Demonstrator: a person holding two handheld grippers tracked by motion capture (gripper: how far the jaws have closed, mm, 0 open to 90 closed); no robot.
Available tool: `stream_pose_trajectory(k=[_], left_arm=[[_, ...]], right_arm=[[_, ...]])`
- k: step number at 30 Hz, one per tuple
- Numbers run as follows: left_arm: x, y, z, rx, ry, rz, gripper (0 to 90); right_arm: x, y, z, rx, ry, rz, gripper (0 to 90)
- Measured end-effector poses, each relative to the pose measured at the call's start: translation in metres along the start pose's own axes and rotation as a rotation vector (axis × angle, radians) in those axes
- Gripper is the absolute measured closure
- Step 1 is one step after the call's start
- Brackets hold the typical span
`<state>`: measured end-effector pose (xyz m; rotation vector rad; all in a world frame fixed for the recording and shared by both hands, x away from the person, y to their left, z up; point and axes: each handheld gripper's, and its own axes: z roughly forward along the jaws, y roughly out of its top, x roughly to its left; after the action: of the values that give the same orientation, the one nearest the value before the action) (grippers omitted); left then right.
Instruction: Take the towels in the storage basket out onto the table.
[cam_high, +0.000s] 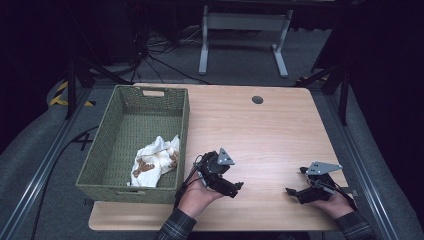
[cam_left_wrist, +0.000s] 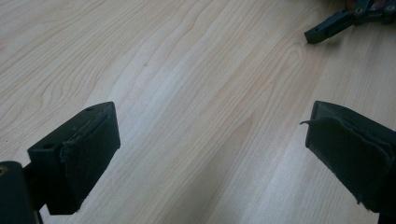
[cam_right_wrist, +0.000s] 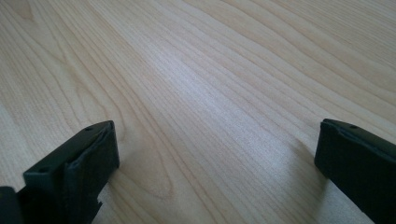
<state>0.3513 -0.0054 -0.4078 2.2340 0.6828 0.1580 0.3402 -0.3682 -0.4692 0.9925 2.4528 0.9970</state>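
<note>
A crumpled white cloth (cam_high: 154, 161) lay in the green woven basket (cam_high: 114, 177) at the table's (cam_high: 270, 130) left; soft, light, likely best pinched at a raised fold; the left gripper (cam_high: 236, 188) and right gripper (cam_high: 292, 192) rested nearby, jaws spread wide, holding nothing.

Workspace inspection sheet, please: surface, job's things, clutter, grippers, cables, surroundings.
Surface: light wooden table, a round grommet hole near its far edge.
Job's things: white cloth with brown print crumpled inside the green woven basket on the table's left.
Clutter: nothing seen.
Grippers: left gripper and right gripper open, holding nothing, low over bare wood.
Cables: black cable trails from the left gripper; floor cables beyond the table.
Surroundings: grey floor, white desk frame behind.
</note>
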Motion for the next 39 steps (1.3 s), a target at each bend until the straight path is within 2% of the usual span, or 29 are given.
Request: stream_pose_trajectory(k=[1,14,18,39], left_arm=[[0.001,0.001,0.0,0.0,-0.001,0.01,3.5],[0.005,0.012,-0.013,-0.005,-0.016,0.02,4.4],[0.007,0.015,-0.018,-0.017,-0.022,0.01,4.4],[0.02,0.024,-0.039,-0.015,-0.018,0.022,4.9]], right_arm=[[0.0,0.0,0.0,0.0,0.0,0.0,0.1],[0.0,0.0,0.0,0.0,0.0,0.0,0.1],[0.0,0.0,0.0,0.0,0.0,0.0,0.1],[0.0,0.0,0.0,0.0,0.0,0.0,0.1]])
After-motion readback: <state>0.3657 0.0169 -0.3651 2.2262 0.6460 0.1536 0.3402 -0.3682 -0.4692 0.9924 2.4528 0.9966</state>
